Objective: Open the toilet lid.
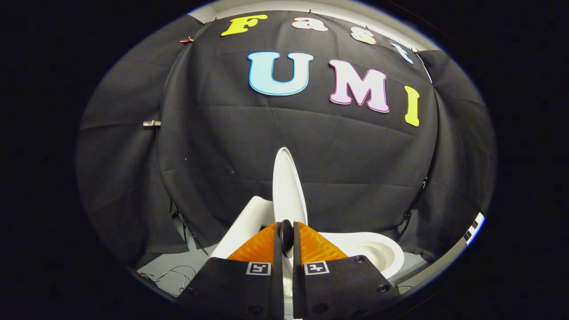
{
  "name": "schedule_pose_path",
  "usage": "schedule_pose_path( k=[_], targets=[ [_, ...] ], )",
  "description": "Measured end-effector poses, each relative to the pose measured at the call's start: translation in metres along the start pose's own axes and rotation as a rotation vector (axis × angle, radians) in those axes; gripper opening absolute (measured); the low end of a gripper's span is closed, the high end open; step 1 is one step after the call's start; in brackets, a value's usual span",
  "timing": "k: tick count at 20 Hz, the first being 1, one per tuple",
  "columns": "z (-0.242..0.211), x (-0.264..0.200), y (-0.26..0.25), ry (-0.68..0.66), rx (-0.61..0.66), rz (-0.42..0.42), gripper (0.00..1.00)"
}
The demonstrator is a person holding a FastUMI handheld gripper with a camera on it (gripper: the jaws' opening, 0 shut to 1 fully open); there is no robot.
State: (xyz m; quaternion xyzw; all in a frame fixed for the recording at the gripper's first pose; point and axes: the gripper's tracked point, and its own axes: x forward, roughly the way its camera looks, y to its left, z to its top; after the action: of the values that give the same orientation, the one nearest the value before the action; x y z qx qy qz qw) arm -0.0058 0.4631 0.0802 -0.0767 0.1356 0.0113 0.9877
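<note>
Between the gripper (287,235) fingers sits a small dark knob (286,234), apparently the handle at the toilet lid (286,186) edge; fingers nearly together, seemingly clamped on it. Lid stands about upright just ahead, edge-on. Toilet bowl (378,253) exposed beyond the right finger, tank or base (246,224) beyond the left. Judging by this, lift is essentially done; left: tip lid fully back, let go.

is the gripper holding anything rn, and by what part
The gripper is shut on the raised toilet lid, both fingers pinching its near edge.
</note>
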Motion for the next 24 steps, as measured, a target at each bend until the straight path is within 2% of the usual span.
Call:
schedule_pose_path(
  k=[1,4,5,9,15,18,20,24],
  targets=[
    [-0.001,0.001,0.001,0.007,0.008,0.015,0.13],
    [0.0,-0.001,0.002,0.012,0.021,0.047,0.31],
    [0.002,-0.001,0.001,0.01,0.015,0.051,0.33],
    [-0.001,-0.001,-0.012,0.01,0.005,0.06,1.0],
    [0.009,-0.012,-0.026,-0.008,0.055,0.141,0.99],
    [0.014,-0.025,-0.034,-0.015,0.083,0.216,0.99],
    [0.018,-0.035,-0.047,-0.022,0.091,0.251,0.99],
    [0.026,-0.047,-0.095,-0.059,0.11,0.27,1.0]
  ],
)
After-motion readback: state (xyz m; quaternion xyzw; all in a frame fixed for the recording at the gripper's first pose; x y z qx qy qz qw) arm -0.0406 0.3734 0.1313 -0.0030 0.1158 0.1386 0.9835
